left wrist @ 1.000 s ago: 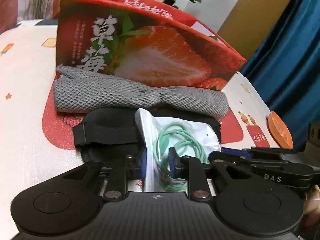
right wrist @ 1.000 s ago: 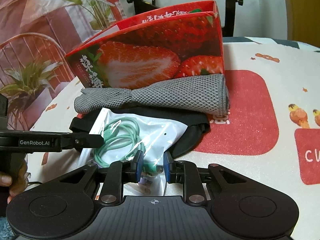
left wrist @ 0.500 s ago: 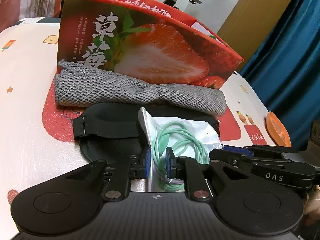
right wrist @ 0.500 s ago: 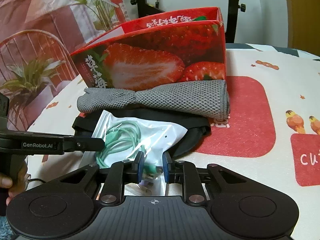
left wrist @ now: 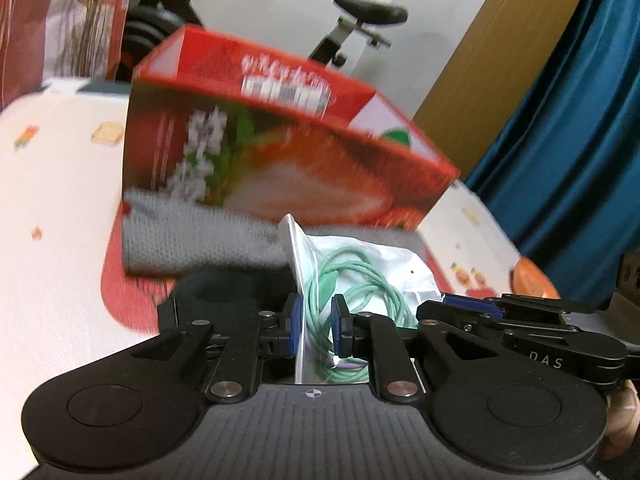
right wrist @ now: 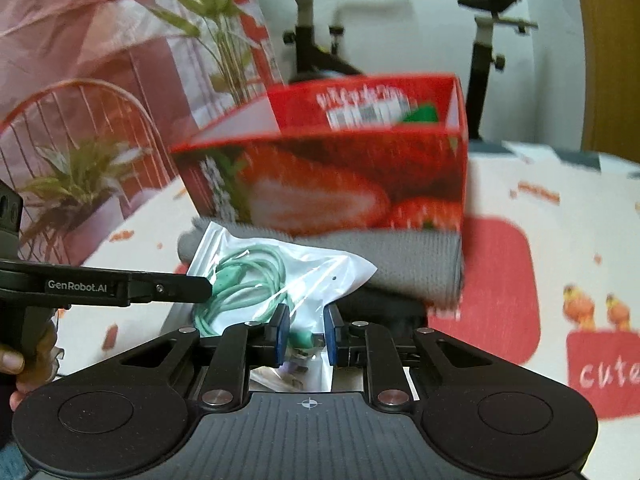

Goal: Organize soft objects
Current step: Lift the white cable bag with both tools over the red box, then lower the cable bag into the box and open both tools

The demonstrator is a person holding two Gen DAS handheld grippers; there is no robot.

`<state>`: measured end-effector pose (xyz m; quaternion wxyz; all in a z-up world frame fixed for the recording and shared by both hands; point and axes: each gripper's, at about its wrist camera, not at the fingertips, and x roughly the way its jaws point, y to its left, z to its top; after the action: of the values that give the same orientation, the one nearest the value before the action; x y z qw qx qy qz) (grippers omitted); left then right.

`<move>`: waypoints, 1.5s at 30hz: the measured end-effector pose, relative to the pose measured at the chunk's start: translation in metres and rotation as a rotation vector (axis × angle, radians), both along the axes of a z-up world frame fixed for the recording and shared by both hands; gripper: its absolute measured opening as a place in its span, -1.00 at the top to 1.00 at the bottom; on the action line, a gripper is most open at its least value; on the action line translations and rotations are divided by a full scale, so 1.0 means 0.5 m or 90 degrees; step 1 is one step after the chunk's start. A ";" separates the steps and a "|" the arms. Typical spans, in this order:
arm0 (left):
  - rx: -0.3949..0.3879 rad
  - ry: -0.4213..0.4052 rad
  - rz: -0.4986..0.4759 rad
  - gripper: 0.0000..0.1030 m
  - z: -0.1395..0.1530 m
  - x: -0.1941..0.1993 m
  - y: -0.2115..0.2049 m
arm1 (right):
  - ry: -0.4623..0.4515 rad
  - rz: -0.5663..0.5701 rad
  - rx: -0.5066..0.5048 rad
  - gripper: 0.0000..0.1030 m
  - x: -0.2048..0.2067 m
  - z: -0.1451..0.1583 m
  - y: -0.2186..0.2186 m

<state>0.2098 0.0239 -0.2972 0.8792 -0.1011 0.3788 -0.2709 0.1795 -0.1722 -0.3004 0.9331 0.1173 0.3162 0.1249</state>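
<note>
A clear plastic bag holding a coiled green cable is lifted off the table. My left gripper is shut on its left edge. My right gripper is shut on its near corner; the bag also shows in the right wrist view. Below it lie a black eye mask and a folded grey cloth, the cloth against an open red strawberry box.
The table has a cream cover with red patches. An orange disc lies at the table's right edge. An exercise bike, plants and a blue curtain stand behind.
Both grippers have risen with the bag, lifting it off the eye mask toward the box. The views now look higher and the box is blurred by motion.
</note>
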 end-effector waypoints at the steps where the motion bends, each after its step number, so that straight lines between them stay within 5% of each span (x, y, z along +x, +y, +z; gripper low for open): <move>1: -0.005 -0.009 0.001 0.68 0.012 -0.001 0.004 | -0.009 0.001 -0.002 0.66 0.002 0.011 -0.001; 11: -0.034 -0.106 -0.002 0.68 0.149 0.020 0.013 | -0.096 0.001 -0.023 0.66 0.055 0.135 -0.014; 21: -0.034 -0.120 0.026 0.68 0.202 0.125 0.005 | -0.114 0.013 -0.056 0.66 0.186 0.197 -0.009; 34: -0.011 -0.051 0.079 0.68 0.158 0.312 0.019 | -0.041 0.001 -0.051 0.65 0.395 0.135 0.004; 45: 0.048 -0.053 0.093 0.67 0.131 0.351 0.020 | -0.003 -0.035 -0.038 0.51 0.441 0.086 -0.003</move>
<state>0.3852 0.0338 -0.2317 0.9146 -0.0840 0.3437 -0.1960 0.4002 -0.1739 -0.2575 0.9400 0.0980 0.3141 0.0899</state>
